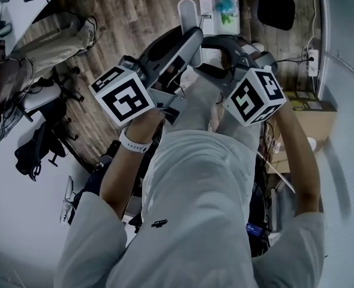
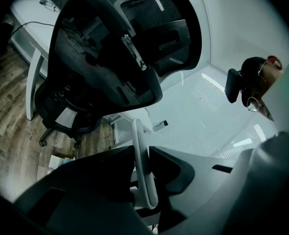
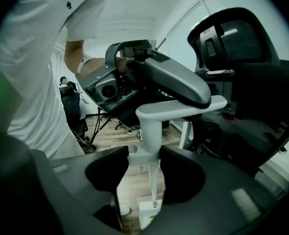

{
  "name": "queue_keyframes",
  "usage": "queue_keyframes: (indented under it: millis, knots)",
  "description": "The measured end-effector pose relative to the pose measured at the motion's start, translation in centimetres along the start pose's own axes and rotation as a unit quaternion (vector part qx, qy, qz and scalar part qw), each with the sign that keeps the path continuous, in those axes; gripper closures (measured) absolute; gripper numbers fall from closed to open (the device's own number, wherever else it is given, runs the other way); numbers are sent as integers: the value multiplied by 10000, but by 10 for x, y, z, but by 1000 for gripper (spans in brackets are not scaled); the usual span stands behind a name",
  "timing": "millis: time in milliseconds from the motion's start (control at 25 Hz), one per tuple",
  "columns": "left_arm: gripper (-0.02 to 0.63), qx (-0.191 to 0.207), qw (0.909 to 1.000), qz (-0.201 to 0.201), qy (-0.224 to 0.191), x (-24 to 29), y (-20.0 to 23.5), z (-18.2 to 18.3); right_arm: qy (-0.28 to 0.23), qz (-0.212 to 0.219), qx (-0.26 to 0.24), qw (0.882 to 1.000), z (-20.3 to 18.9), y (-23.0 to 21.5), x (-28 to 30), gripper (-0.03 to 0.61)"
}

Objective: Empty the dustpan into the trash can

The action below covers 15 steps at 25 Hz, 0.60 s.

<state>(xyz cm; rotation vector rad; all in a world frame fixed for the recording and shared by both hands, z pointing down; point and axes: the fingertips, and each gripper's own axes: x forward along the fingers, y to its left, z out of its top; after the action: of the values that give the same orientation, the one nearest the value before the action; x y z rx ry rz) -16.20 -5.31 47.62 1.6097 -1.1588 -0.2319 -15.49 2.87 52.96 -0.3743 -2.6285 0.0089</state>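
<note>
White dustpan handle (image 3: 150, 131) approx. vert.

We look down on our own pale shirt (image 1: 195, 179) and both forearms, stretched forward over a wood-plank floor (image 1: 123, 17). The left gripper (image 1: 188, 48) slants up to the right from its marker cube (image 1: 122, 95), and a white handle (image 1: 188, 12) juts out beyond its tips. The right gripper (image 1: 218, 56) sits just beside it, curving in from its own cube (image 1: 255, 95). Ahead lies a white box (image 1: 216, 18) with something teal on top. A white watch (image 1: 135, 143) circles our left wrist. At the left edge we see another person's khaki trousers (image 1: 51, 41).
</note>
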Motion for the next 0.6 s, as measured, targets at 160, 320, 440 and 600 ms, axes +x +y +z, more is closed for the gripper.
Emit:
queue_keyframes:
  millis: [160, 320, 440, 600]
  knots:
    - [515, 49, 10000, -27, -65, -11, -29, 11, -38, -27, -58, 10000, 26, 2, -18, 365]
    - [515, 152, 9998, -94, -125, -22, -65, 21, -61, -124, -171, 9998, 54, 5, -41, 365]
    - [517, 229, 9992, -255, -208, -32, -90, 28, -24, -196, -223, 9996, 76, 8, -56, 365]
    - [515, 365, 9979, -411, -353, -43, -117, 38, -10, -317, -376, 9988, 101, 9, -71, 365]
